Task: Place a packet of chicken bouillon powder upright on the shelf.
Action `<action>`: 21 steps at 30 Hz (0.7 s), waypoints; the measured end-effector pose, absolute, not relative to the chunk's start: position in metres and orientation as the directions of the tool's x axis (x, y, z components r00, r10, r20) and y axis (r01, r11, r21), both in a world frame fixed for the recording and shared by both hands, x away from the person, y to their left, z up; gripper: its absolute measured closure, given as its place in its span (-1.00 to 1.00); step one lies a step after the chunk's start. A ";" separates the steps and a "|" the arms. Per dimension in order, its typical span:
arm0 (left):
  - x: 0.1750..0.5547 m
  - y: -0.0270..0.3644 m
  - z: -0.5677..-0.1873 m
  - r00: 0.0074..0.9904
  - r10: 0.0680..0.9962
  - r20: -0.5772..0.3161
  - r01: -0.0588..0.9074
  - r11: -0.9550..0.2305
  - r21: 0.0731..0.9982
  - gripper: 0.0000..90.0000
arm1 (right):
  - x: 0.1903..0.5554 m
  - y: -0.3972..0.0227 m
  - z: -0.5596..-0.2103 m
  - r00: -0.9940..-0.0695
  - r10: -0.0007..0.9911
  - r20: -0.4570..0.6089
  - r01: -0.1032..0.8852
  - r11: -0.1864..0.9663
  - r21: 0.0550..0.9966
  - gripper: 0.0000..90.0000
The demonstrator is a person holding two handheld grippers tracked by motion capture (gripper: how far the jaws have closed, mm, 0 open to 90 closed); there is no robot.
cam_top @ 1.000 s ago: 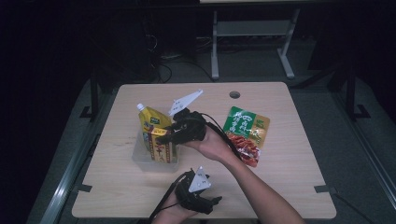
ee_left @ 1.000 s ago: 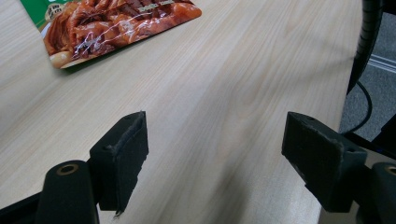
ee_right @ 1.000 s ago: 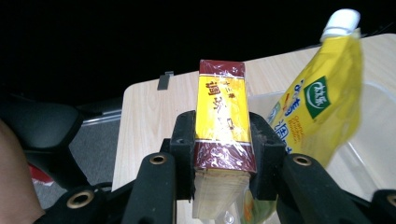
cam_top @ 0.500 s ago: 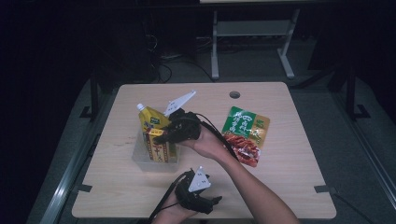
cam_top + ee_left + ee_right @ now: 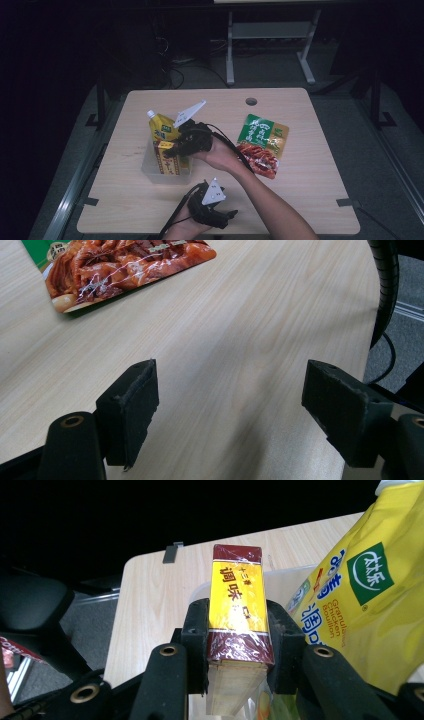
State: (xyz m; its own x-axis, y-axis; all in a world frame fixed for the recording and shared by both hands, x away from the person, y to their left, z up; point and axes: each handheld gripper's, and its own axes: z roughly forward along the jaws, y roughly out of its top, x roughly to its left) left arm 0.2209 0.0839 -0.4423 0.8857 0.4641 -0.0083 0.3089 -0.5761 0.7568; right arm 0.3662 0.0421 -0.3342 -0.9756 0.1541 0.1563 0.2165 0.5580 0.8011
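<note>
The right hand-held gripper clamps the red-and-yellow seasoning box over the clear bin beside the yellow pouch, so lower it straight, clear of that pouch, while the left hand-held gripper rests open on the counter.

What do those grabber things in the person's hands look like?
Both are black. The left gripper and the right gripper each carry a grey three-cornered plate on top and trail a black cable. Their fingers are chunky black blocks with brass-coloured rivets below. The forearms are bare, with no sleeves.
</note>
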 end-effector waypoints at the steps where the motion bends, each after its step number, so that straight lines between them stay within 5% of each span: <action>1: 0.221 0.084 -0.442 0.886 0.464 -0.008 0.309 -0.576 0.757 -0.50 | 0.366 0.042 -0.335 -0.975 0.156 0.158 0.219 0.559 0.800 0.49; 21: 0.221 0.084 -0.442 0.884 0.468 -0.017 0.317 -0.571 0.758 -0.50 | 0.360 0.044 -0.361 -0.975 0.168 0.145 0.217 0.584 0.782 0.47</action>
State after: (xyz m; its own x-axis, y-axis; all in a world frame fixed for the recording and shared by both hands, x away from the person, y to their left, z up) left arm 0.2214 0.0840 -0.4421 0.8837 0.4678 -0.0167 0.3166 -0.5708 0.7576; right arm 0.3603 0.0436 -0.3610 -0.9751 0.1678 0.1450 0.2168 0.5844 0.7819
